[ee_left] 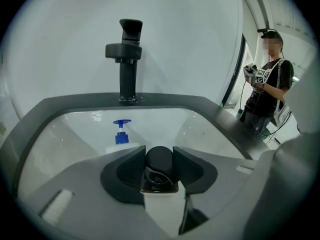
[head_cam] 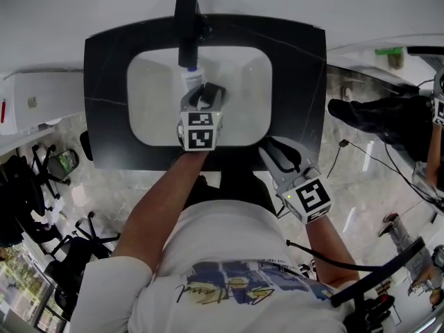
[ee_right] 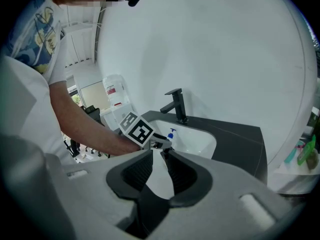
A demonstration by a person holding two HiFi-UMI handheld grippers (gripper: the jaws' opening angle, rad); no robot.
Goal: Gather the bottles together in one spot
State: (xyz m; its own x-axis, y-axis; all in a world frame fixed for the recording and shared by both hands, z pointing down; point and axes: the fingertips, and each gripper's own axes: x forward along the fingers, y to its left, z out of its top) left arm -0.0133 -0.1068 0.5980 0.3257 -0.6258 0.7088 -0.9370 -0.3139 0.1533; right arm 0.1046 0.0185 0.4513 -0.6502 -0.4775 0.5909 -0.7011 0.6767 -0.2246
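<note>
A white bottle with a black cap (ee_left: 159, 160) stands between the jaws of my left gripper (ee_left: 160, 156), and both pads press on the cap. In the head view this left gripper (head_cam: 202, 97) reaches into the white basin (head_cam: 246, 82), just in front of the tap. A second white bottle with a blue pump (head_cam: 192, 75) stands at the back of the basin under the spout; this blue-pump bottle (ee_left: 121, 135) is beyond the held one. My right gripper (head_cam: 275, 149) hovers over the counter's front right edge, its jaws a little apart with nothing between them (ee_right: 160, 159).
A black tap (head_cam: 186, 26) rises from the black counter (head_cam: 305, 61) behind the basin. A white wall is close behind it. Another person (ee_left: 266, 86) stands at the right, beyond the counter. Office chairs (head_cam: 41, 172) and cables lie on the floor at both sides.
</note>
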